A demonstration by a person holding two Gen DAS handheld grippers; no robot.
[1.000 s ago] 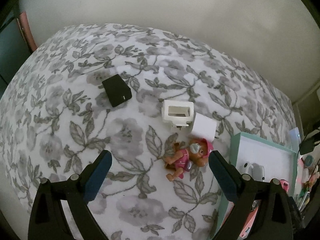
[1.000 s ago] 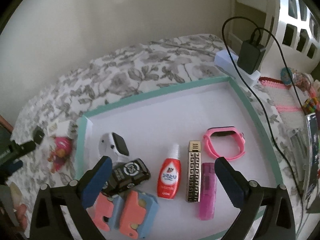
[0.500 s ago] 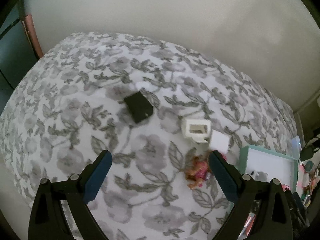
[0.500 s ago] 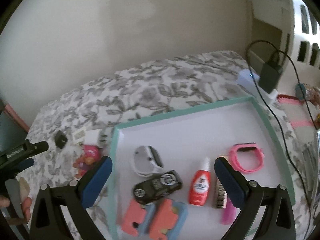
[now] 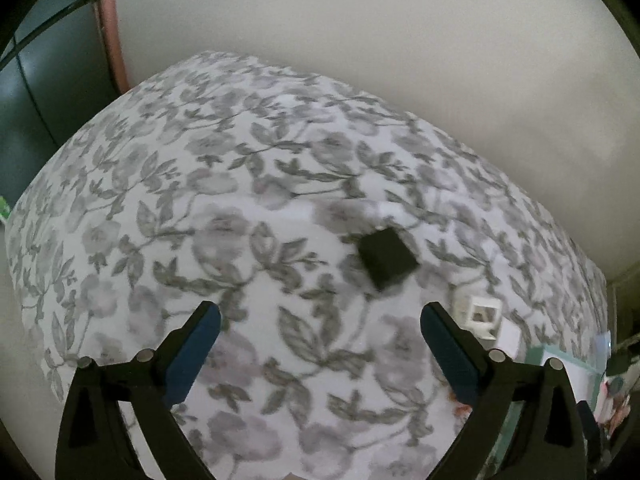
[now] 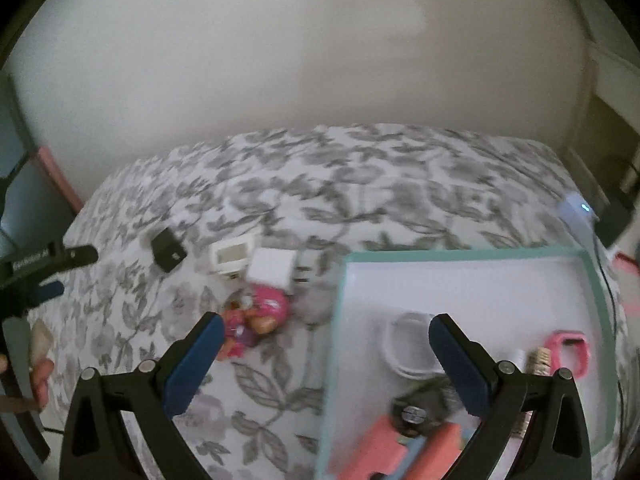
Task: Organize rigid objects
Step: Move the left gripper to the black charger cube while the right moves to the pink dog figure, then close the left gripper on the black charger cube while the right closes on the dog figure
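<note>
**A:** Black block [image 5: 386,259] is your target, I'd judge. Your left tool [image 5: 320,334] is spread wide with nothing between its blue fingers [image 5: 192,346], and the block lies on the flowered bed cover [image 5: 240,200] ahead of it, nearer the right-hand finger than the left.

**B:** And my right tool?

**A:** Your right tool [image 6: 326,346] is also parted and empty. It hangs over the near-left edge of the teal-rimmed tray [image 6: 596,292], one finger above the bed, the other above the tray floor.

**B:** What's left outside the tray?

**A:** From the right wrist view, four things lie on the bed in a loose cluster: the block farthest left, then a white open-faced box [image 6: 233,255], a white plug adapter [image 6: 273,268] touching it, and a pink toy figure [image 6: 260,314] just beside the tray's rim. Inside the tray you already have a white watch [image 6: 408,346], a pink watch band [image 6: 570,350], a dark toy car [image 6: 420,410] and coral-coloured pieces, partly blurred.

**B:** So which step am I in?

**A:** Reaching for a pickup, as I read it. No grasp has begun.

**B:** What does the next move call for?

**A:** Shift your left tool rightward and forward until the block sits centred between the fingers, lower to the cover, then close across two flat faces. The bedding is soft, so press lightly or the block may tip.
</note>
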